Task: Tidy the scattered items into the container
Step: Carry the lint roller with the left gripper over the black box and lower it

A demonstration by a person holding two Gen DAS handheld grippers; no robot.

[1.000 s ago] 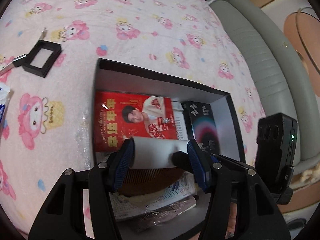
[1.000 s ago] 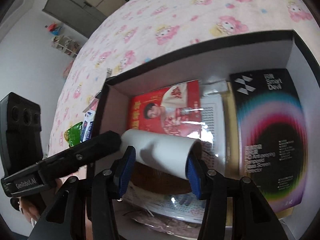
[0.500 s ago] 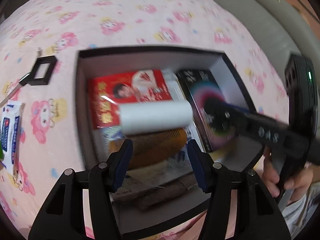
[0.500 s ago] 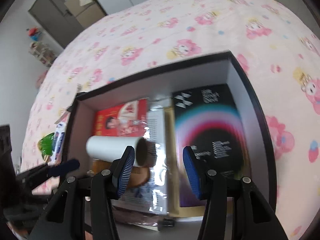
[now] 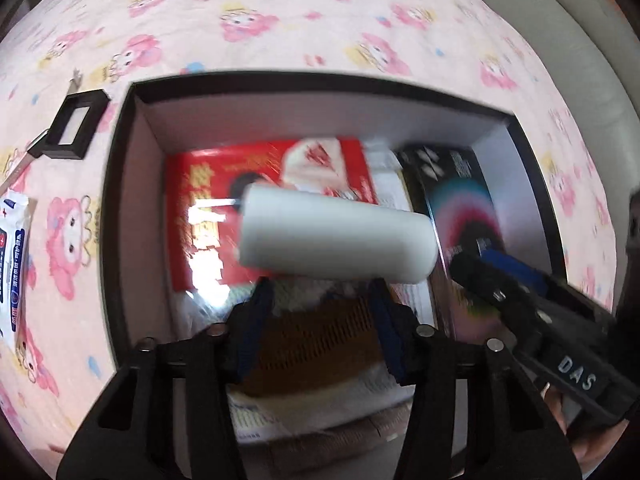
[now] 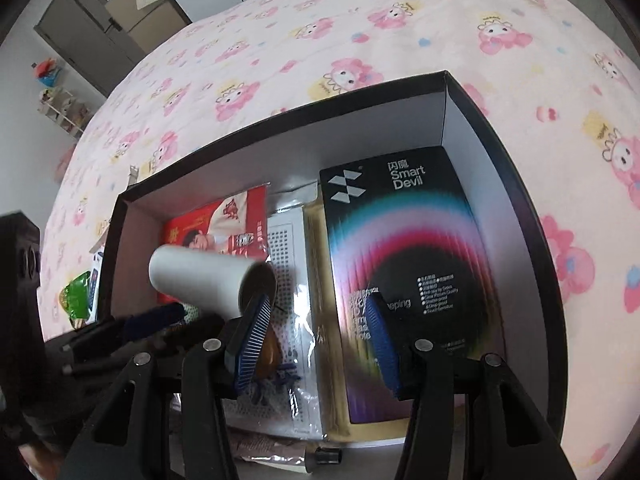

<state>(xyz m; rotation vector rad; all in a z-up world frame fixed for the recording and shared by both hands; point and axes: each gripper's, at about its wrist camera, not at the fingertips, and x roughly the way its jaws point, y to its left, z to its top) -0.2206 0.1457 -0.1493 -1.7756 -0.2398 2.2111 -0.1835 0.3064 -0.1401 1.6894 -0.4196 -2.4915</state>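
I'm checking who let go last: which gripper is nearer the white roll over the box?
Hard to separate. The right gripper has one finger at the white roll's open end; the left gripper sits just below its middle. Both are open.

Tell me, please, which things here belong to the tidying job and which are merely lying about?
Job:
- black box
- white roll, free of the open left gripper and open right gripper
- boxed: red packet, Smart Devil box
- outside: black frame, wipes packet, green packet

Lying about:
- pink bedspread
- toy shelf
- grey door
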